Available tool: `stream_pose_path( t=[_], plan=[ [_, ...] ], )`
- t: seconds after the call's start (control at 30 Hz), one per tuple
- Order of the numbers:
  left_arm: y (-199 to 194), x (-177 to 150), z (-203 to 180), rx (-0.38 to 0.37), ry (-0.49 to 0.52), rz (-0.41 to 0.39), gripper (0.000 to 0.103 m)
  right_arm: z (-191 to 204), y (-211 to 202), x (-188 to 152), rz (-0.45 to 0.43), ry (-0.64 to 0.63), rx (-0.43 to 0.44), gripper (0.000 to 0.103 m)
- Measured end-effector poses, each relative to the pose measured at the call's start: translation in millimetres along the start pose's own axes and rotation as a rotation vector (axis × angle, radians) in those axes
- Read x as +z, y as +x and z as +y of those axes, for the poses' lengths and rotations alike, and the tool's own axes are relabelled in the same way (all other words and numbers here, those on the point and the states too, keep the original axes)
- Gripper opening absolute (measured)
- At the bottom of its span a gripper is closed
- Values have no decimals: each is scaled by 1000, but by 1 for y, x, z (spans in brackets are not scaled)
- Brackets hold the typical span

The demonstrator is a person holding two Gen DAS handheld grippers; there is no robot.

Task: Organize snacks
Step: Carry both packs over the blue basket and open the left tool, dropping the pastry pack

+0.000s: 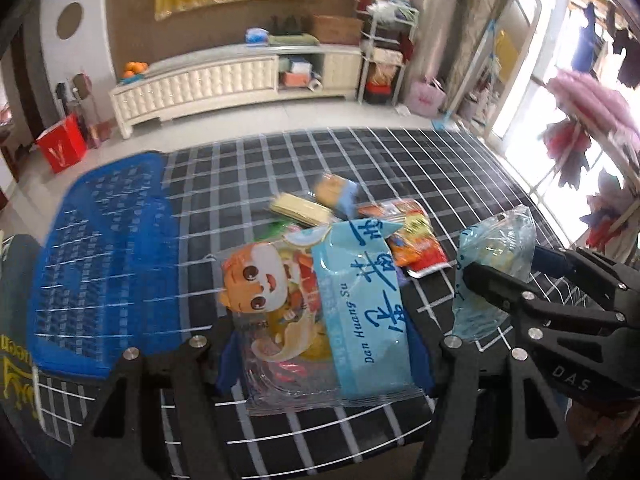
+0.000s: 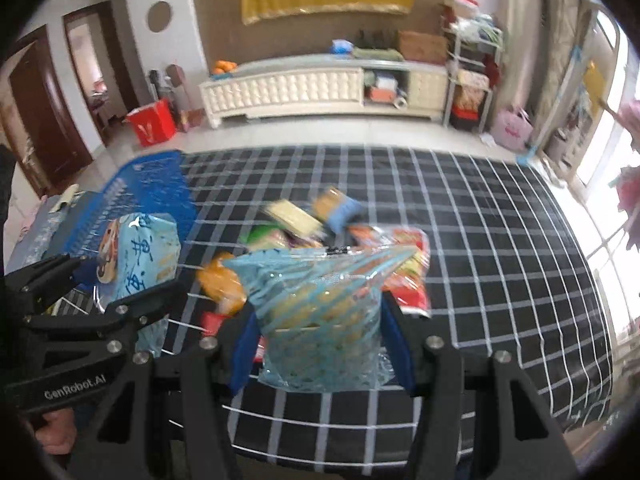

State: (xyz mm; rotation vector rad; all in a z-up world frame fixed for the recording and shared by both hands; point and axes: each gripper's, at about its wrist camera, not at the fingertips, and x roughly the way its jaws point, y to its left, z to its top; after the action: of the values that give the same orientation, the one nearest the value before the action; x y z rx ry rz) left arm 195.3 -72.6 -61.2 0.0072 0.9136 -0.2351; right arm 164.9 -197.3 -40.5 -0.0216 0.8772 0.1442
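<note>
From my left wrist, my left gripper [image 1: 326, 364] clamps a blue snack packet [image 1: 360, 304] reading "Dan Huang Su", with a cartoon animal beside it. The blue basket [image 1: 100, 240] sits left on the checked tablecloth [image 1: 420, 160]; I cannot tell what it contains.

From my right wrist, my right gripper [image 2: 322, 354] grips a clear blue-striped bag [image 2: 320, 320]. The snack pile [image 2: 312, 224] lies just beyond.
</note>
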Motion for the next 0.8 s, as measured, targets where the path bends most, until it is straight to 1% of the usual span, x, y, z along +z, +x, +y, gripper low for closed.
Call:
stream_pose_path(
  t=[0.1,0.23,0.3,0.47,0.53,0.63,0.73,0.8],
  plan=[
    [-20,4,32,22,-19,-25,64,31,-5,14,-38,-44,19,61],
    [-44,5,74,62,-38,-50,64,77,-3,31,-86,-138,-1,61],
    [-58,5,97,82,-45,-56,64,96,2,40,-92,-159,27,61],
    [-69,9,152,127,-73,-47,64,139,19,61,-92,-190,87,61],
    [-70,10,171,133,-90,-40,64,154,25,68,-84,-201,108,61],
    [-68,13,191,138,-92,-34,64,169,39,76,-61,-213,144,61],
    [-63,19,206,154,-76,-25,64,183,57,87,-37,-234,148,61],
    [-55,25,213,148,-68,-14,64,188,70,93,-12,-233,152,61]
  ],
)
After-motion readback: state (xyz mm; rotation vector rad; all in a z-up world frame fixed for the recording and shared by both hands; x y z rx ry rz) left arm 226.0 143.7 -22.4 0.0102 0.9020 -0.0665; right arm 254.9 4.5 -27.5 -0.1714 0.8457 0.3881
